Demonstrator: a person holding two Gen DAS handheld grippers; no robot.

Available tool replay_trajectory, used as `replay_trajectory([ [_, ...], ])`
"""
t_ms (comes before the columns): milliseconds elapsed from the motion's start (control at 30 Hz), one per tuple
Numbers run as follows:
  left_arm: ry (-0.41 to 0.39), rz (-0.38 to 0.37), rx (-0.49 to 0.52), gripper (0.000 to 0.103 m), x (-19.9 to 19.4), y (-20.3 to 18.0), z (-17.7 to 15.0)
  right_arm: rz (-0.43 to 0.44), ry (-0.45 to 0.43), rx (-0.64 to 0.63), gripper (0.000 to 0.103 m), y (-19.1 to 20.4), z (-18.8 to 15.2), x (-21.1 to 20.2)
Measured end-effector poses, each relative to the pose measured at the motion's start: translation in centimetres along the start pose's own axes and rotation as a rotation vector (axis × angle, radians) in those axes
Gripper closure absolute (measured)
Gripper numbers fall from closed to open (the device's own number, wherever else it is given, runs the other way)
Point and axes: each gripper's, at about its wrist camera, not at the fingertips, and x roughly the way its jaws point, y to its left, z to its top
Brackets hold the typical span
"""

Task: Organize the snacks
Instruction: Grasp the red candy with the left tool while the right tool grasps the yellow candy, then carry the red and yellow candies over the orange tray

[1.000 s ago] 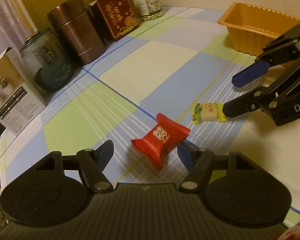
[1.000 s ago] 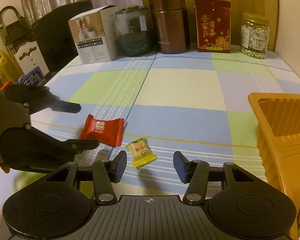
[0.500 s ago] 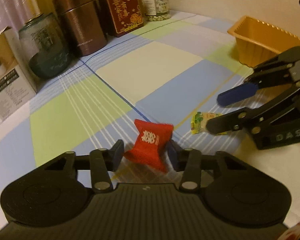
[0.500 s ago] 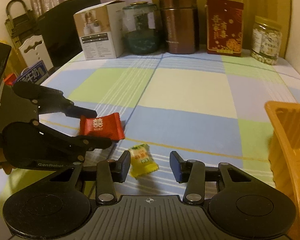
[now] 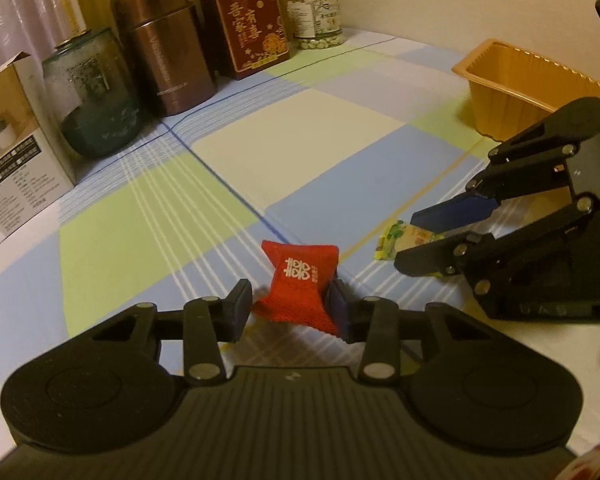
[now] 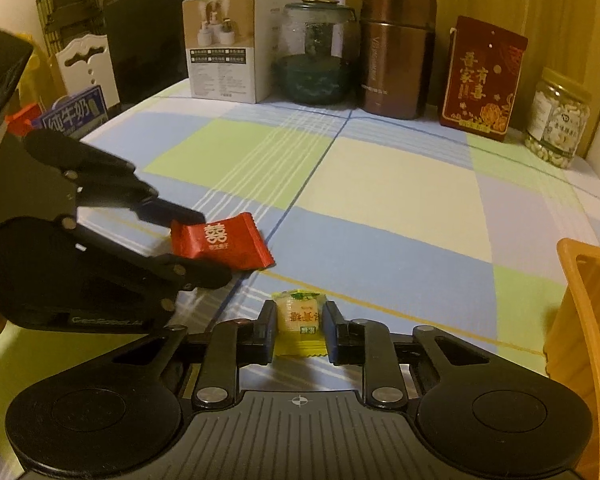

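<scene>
The left gripper (image 5: 290, 306) is clamped on the red candy (image 5: 298, 286) and the right gripper (image 6: 298, 328) on the yellow candy (image 6: 300, 318), each wrapper pinched across its middle so it should lift without slipping. Both candies sit low over the checked cloth (image 6: 380, 184), side by side. The orange tray (image 5: 528, 84), well apart on the right, looks like their destination.

Two close wrist fisheyes angled down over checked tablecloth (image 5: 340, 152), facing back-row containers, sharing red-wrapped candy (image 6: 220, 242), each showing the other gripper.
</scene>
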Motion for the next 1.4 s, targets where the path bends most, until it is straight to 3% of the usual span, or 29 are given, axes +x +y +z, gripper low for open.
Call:
replay_trajectory([
  [300, 0.005, -0.003, -0.07, 0.069, -0.9, -0.8, -0.7, -0.035, 0.007, 0.066, 0.081, -0.7, -0.4, -1.1],
  [333, 0.008, -0.003, -0.088, 0.075, -1.1, -0.8, -0.8, -0.036, 0.005, 0.073, 0.081, -0.8, -0.5, -1.4],
  [633, 0.023, 0.029, -0.218, 0.077, -4.2, -1.3, -1.9, -0.05, -0.025, 0.158, 0.081, -0.5, -1.1, -4.8],
  [1033, 0.005, 0.081, -0.39, 0.077, -12.3, -3.7, -2.4, -0.056, -0.048, 0.334, 0.081, 1.3, -3.1, -12.3],
  [1400, -0.016, 0.093, -0.491, 0.077, -19.3, -7.2, -3.6, -0.064, -0.083, 0.399, 0.081, 3.4, -5.2, -20.3],
])
